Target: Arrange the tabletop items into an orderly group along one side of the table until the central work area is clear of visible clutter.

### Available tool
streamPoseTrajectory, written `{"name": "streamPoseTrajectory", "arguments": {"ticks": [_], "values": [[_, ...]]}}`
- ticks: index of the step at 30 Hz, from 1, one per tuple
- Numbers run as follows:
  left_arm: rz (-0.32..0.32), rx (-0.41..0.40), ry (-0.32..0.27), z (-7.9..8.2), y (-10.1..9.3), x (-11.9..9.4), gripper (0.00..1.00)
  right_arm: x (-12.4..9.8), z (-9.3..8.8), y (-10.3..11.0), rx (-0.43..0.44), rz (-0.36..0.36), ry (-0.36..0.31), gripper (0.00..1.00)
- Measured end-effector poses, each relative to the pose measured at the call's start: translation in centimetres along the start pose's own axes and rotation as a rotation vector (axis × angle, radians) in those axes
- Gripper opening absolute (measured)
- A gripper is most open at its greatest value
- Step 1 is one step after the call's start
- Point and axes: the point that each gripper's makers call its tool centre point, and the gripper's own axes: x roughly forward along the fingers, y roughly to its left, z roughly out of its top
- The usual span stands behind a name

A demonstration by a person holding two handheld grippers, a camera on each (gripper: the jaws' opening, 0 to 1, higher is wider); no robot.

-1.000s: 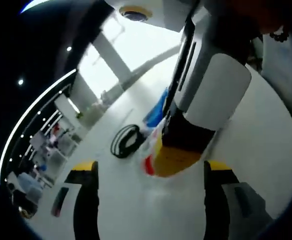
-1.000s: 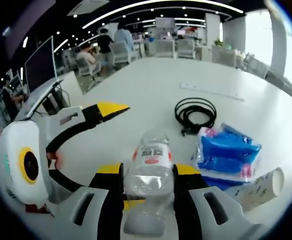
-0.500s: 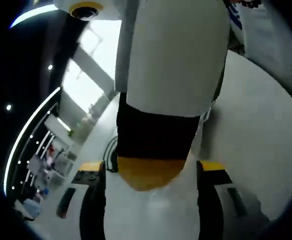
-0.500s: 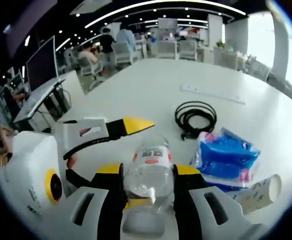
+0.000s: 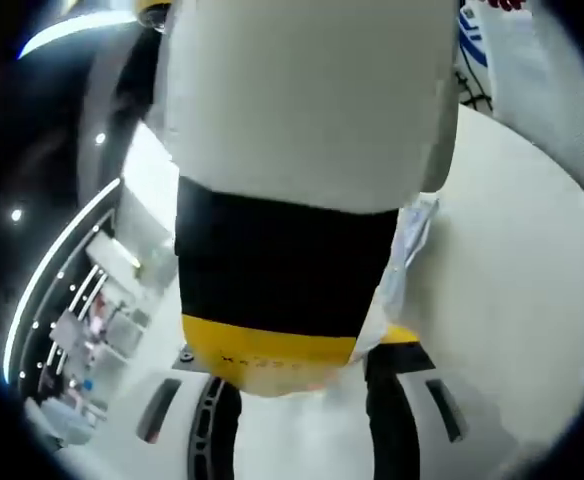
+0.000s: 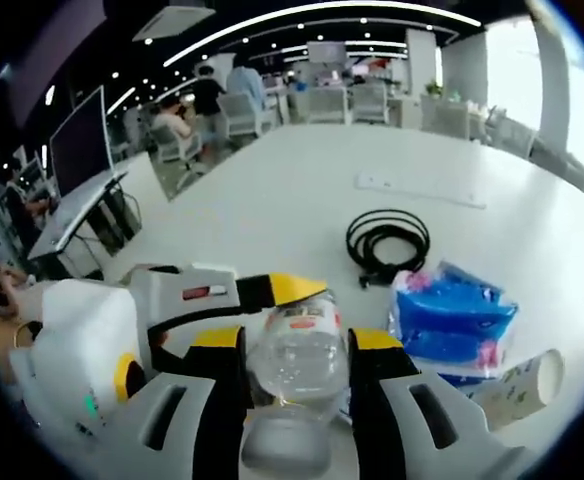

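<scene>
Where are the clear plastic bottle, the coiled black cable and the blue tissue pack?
clear plastic bottle (image 6: 297, 355): right gripper view, its clear body between the jaws.
coiled black cable (image 6: 387, 243): right gripper view, the coil's near edge.
blue tissue pack (image 6: 454, 322): right gripper view, middle of its blue wrapper.

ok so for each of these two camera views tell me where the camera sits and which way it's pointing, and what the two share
Left gripper view: rides on the left gripper, looking along its jaws at the right gripper close in front, above the white table.
Right gripper view: rides on the right gripper, facing across the table over the clear bottle between its jaws, toward the black cable, blue packet and paper cup; the left gripper enters from the left.
Shared: the table, each other's gripper.
</scene>
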Motion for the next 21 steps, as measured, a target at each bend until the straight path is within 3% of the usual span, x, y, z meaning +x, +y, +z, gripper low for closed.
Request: {"name": "streamPoseTrajectory", "arguments": {"ticks": [10,15,21], "values": [[0.010,-0.040,0.002,-0.1,0.3,0.2,0.44,0.3,0.4,-0.1,-0.011,0.036,-0.006,0.41],[0.022,-0.124,-0.004,-0.3,1.1,0.2,0.43,-0.3,1.8,0.2,0.012,0.066,-0.056,0.58],[0.030,-0.176,-0.009,-0.5,1.7,0.1,0.42,-1.0,3.3,-0.1,0.006,0.099,-0.113,0.72]]}}
